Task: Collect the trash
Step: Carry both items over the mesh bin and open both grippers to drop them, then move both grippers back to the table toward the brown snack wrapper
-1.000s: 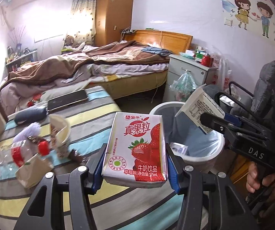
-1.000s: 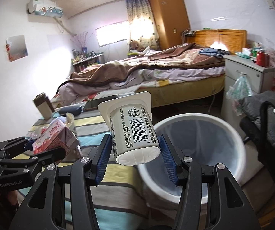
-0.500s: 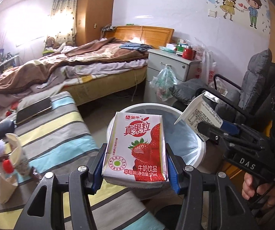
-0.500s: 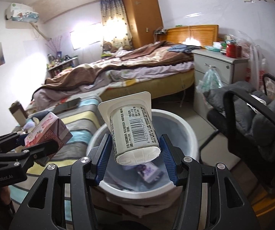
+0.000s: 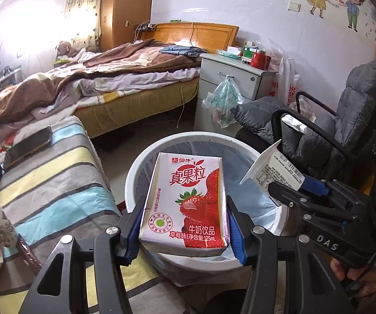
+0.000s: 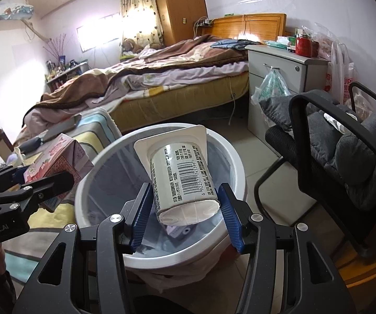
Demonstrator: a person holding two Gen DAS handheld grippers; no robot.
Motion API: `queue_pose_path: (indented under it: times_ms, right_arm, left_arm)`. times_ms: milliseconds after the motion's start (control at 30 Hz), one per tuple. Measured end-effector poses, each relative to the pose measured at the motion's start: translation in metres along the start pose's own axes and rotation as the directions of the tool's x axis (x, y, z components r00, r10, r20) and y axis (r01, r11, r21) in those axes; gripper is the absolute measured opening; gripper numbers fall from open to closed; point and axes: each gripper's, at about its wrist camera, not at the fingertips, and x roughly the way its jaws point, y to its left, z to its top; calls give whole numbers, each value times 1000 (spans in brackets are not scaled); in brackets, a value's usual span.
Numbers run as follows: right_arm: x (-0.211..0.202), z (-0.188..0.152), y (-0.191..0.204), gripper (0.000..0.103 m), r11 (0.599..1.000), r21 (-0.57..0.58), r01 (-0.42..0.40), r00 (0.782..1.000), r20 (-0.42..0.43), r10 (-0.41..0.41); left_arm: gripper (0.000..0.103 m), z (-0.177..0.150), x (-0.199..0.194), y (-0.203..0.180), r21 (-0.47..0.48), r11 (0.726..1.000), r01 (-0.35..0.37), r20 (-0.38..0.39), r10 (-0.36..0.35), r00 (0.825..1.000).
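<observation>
1. You're clamping the left tongs (image 5: pixel 184 225) on the strawberry milk carton (image 5: pixel 188 201), blue pads pressing both side faces. The carton is sitting upright over the near rim of the white trash bin (image 5: pixel 135 172), partly above the opening, partly above the rim.

2. You're clamping the right tongs (image 6: pixel 185 216) on the yogurt cup (image 6: pixel 180 175) near its base, with the wide lip pointing away. The cup is hanging over the bin (image 6: pixel 83 183) opening, with some trash already lying at the bottom.

3. Risk: the carton is looking too close to the near rim. Releasing here, it could be clipping the rim and tipping out onto the floor or the striped worktop (image 5: pixel 51 172).

4. Risk: the cup is being gripped on a tapered wall, low down. It could be sliding out early, or rolling off its flared lip and bouncing off the bin edge.

5. Risk: both tools are crowding over one opening. The cup's lip is sitting just beside the carton in the left view, so dropping together could be knocking one piece sideways.

6. Risk: the liner bag (image 6: pixel 161 277) is hanging loose below the rim; catching it with a tong tip could be pulling it or shifting the bin.
</observation>
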Motion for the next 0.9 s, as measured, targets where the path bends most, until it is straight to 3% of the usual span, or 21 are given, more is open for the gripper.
queue_pose_path:
  times_ms: [133,467,900]
  right_arm:
    - [6,0,-2,54,1000,-8,3,1000,-19,-4]
    - [7,0,-1,54,999,-33,6,1000,-24,-7]
    - [-9,1,15,54,999,-36,-19,1000,17,20]
  left_arm:
    - [55,-1,4,0,7,1000,9,-4,-9,1000]
    - [66,0,-1,4,-6,1000,-2,12,2,1000]
    - [66,-12,-39,26,-62,997,-34,60,38,997]
